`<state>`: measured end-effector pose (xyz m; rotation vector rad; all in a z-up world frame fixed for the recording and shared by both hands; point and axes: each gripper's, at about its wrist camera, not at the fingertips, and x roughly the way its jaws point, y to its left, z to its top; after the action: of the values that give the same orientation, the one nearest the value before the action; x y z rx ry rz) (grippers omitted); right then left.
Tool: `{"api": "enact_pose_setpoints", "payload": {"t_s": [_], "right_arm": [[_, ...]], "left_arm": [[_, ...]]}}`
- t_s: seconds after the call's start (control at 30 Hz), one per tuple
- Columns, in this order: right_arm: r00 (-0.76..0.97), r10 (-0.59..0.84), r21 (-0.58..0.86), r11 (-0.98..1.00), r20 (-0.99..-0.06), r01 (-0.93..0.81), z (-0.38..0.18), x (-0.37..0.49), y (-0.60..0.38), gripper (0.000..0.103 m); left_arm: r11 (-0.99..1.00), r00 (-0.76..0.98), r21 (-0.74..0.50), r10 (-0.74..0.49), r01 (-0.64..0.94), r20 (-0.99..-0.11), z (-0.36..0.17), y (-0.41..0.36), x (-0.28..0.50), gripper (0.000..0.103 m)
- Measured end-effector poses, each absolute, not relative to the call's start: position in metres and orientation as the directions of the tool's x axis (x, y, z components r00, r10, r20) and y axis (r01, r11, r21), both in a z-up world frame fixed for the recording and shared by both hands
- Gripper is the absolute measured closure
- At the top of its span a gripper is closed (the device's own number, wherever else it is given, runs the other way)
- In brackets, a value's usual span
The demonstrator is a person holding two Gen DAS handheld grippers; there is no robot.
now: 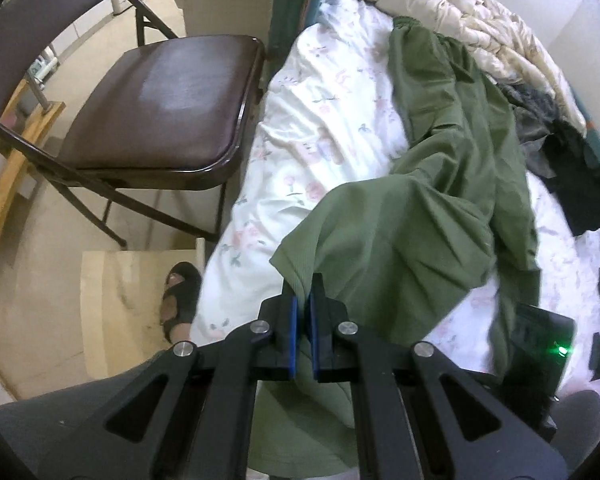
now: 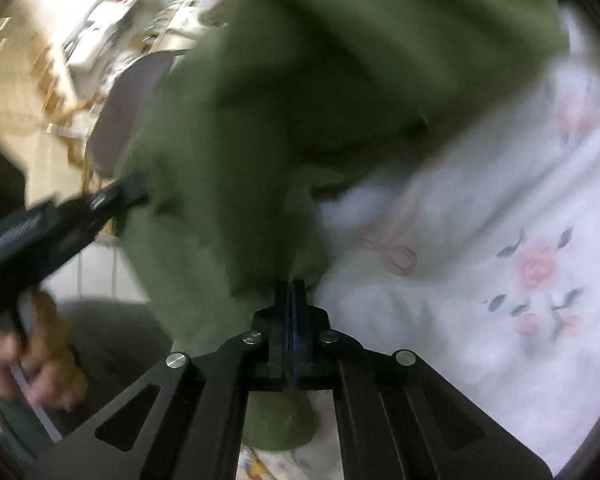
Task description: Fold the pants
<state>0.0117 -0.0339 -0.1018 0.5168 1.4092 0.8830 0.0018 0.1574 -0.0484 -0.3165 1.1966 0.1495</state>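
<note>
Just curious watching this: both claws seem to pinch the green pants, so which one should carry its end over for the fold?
Probably the left claw: it grips a hem of the green pants, with bedsheet ahead.

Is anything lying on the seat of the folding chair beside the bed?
No, in the left wrist view the folding chair shows only a bare dark seat cushion, and the green pants lie on the bed.

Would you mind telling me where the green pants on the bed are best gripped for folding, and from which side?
Grip the green pants at the leg hems, coming from the near edge of the bed. The waistband lies far up by the quilt, while the hems hang near; the left gripper and right gripper are each shut on cloth there.
</note>
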Motion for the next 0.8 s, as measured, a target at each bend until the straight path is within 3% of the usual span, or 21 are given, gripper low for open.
{"api": "enact_pose_setpoints", "payload": {"t_s": [0.27,0.53,0.63,0.73,0.8], "right_arm": [[0.041,0.771,0.725,0.614,-0.636,-0.313,0.006,-0.025,-0.090,0.103],[0.068,0.830,0.773,0.543,-0.553,-0.329,0.105,-0.101,-0.142,0.103],[0.070,0.836,0.787,0.537,-0.544,-0.305,0.119,-0.118,-0.160,0.103],[0.009,0.774,0.756,0.620,-0.633,-0.210,0.087,-0.107,-0.159,0.103],[-0.071,0.692,0.695,0.709,-0.719,-0.122,0.042,-0.102,-0.154,0.103]], "left_arm": [[0.963,0.390,-0.248,-0.190,-0.103,-0.901,-0.004,0.129,-0.022,0.100],[0.873,0.270,-0.487,-0.478,0.038,-0.836,0.044,0.117,-0.079,0.100],[0.890,0.219,-0.455,-0.451,0.036,-0.865,0.034,0.117,-0.090,0.100],[0.951,0.171,-0.299,-0.309,0.080,-0.936,0.013,0.103,-0.093,0.100],[0.959,0.131,-0.276,-0.282,0.066,-0.950,0.000,0.098,-0.091,0.098]]}}
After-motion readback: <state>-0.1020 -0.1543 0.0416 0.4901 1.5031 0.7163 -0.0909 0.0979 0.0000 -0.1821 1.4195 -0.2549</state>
